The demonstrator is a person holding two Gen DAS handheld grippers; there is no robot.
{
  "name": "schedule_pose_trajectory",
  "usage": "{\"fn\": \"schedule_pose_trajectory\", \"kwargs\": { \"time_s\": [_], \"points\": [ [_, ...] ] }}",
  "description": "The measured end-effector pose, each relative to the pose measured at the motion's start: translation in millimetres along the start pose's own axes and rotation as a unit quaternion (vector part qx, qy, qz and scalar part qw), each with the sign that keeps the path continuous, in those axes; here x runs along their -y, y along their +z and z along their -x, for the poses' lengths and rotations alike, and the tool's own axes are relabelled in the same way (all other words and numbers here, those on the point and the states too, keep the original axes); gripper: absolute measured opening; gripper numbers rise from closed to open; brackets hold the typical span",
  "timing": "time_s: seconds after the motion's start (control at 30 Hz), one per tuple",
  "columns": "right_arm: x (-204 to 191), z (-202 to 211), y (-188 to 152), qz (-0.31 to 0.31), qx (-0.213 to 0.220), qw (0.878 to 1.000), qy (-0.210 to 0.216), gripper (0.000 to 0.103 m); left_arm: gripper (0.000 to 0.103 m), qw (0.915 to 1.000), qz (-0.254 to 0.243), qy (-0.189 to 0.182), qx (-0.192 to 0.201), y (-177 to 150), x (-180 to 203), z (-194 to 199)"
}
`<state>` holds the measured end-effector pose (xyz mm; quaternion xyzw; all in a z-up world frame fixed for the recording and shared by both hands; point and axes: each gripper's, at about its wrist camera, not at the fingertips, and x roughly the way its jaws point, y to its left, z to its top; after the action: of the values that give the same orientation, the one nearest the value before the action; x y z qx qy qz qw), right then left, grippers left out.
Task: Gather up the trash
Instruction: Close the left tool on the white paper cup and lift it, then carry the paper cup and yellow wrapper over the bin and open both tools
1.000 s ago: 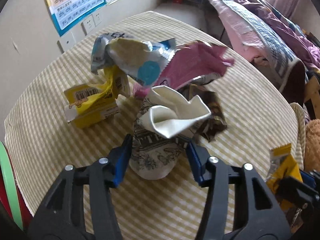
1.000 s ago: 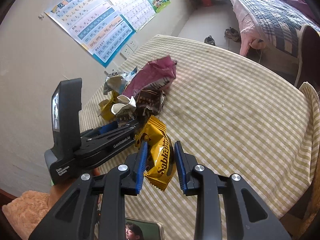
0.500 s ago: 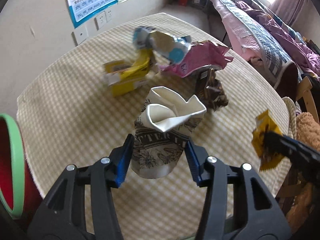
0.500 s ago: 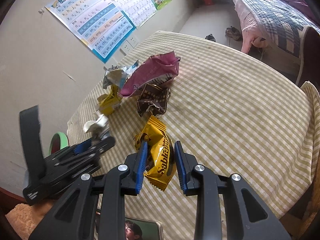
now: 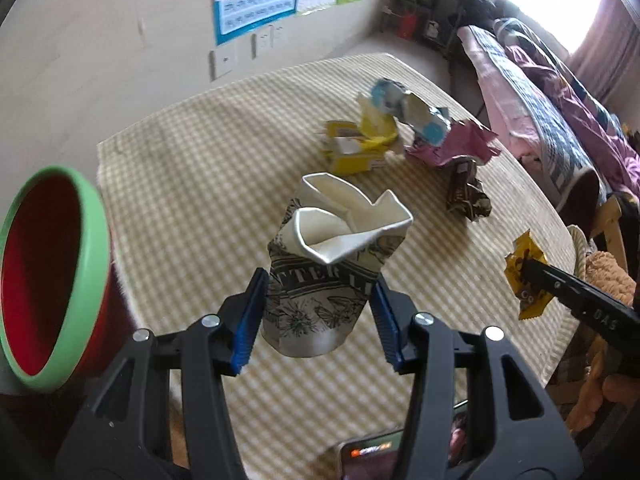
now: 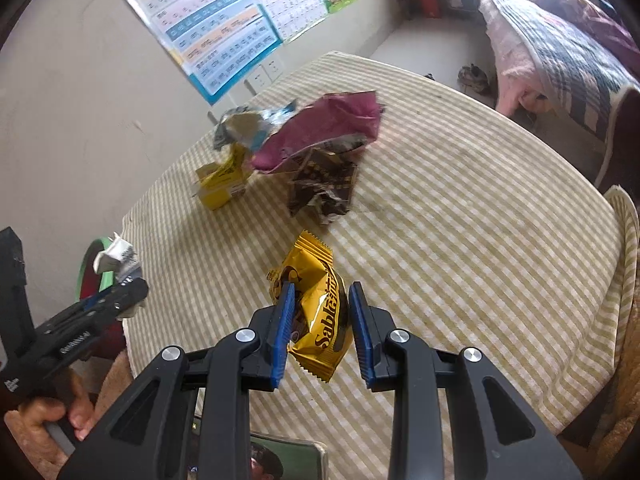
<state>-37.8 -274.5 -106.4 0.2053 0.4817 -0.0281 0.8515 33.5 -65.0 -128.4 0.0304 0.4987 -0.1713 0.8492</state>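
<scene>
Two risks stand out in the left wrist view: the left gripper [image 5: 316, 316] has its jaws about half open and pressed on the lower sides of a crumpled paper cup [image 5: 324, 276], lifted clear of the table [image 5: 192, 184] with the red bin [image 5: 52, 280] just off to the left. The cup is already creased and soft, so it may buckle further and slip out short of the green rim, or clip that rim on the way over. In the right wrist view, the right gripper [image 6: 322, 326] has its jaws fairly narrow on a yellow snack wrapper [image 6: 316, 312], held above the table; the glossy foil could slide free. A pink wrapper [image 6: 320, 132], a brown wrapper [image 6: 324, 188] and a yellow carton [image 6: 220, 188] lie mid-table, uncollected.
</scene>
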Motion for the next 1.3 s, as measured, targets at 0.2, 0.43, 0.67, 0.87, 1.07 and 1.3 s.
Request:
{"fn": "schedule_pose_trajectory", "kwargs": {
  "time_s": [0.2, 0.43, 0.67, 0.87, 1.07, 1.3],
  "points": [
    [-21.5, -8.2, -4.8, 0.036, -0.011, 0.999, -0.008, 0.027, 0.049, 0.9996, -0.008, 0.023, 0.015, -10.0, -16.1, 11.0],
    [-39.9, -15.4, -10.2, 0.065, -0.019, 0.998, -0.015, 0.027, 0.049, 0.9988, -0.013, 0.034, 0.031, -16.3, -30.0, 20.9],
    [-62.5, -19.8, -16.0, 0.097, -0.025, 0.995, -0.014, 0.027, 0.049, 0.9986, 0.006, 0.036, 0.038, -18.9, -46.9, 26.7],
    [-75.6, -22.9, -20.5, 0.111, -0.031, 0.993, -0.011, 0.028, 0.049, 0.9978, 0.028, 0.043, 0.042, -23.3, -64.4, 30.6],
    [-91.7, -20.8, -19.6, 0.119, -0.03, 0.992, 0.0, 0.028, 0.049, 0.9962, 0.05, 0.053, 0.047, -25.0, -84.1, 35.0],
    [-128.8, -15.7, -9.3, 0.141, -0.02, 0.989, 0.036, 0.028, 0.049, 0.9927, 0.079, 0.071, 0.057, -27.7, -112.9, 44.1]
  ]
}}
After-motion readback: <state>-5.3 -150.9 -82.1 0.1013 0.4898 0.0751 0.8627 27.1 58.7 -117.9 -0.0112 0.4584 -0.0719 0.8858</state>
